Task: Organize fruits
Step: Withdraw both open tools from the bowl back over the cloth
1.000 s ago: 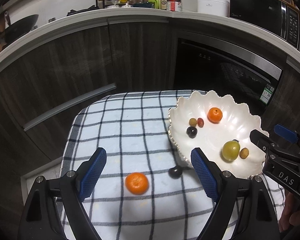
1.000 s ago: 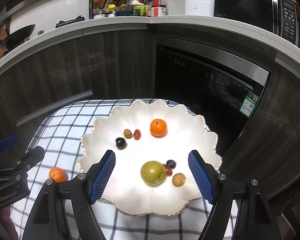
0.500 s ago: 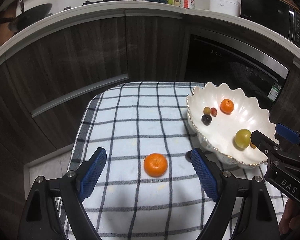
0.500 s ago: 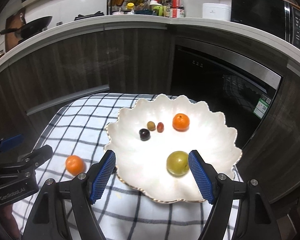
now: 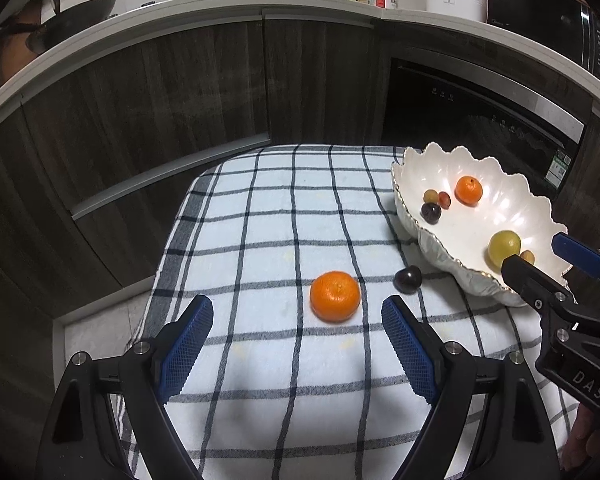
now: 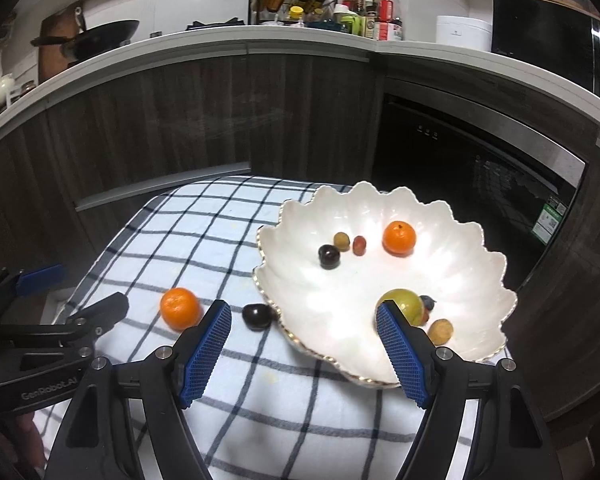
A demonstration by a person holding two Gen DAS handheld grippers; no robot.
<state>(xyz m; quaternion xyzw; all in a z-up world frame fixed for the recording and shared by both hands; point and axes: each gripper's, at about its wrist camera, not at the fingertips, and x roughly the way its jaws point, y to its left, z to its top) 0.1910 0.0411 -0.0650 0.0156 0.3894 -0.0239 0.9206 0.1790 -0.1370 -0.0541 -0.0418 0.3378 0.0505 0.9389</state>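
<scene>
Both grippers empty, jaws apart: left gripper (image 5: pixel 297 344) above the checked cloth (image 5: pixel 260 360) near a loose mandarin (image 5: pixel 335 296) and dark plum (image 5: pixel 407 279), right gripper (image 6: pixel 303 347) at the scalloped white bowl's (image 6: pixel 488 280) near rim, other fruit inside.

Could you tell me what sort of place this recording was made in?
Most likely a home kitchen: a black wok and a wire rack of sauce bottles stand on the white countertop, a black microwave sits at the right, and a built-in dark appliance is set among the dark wooden cabinets.
</scene>
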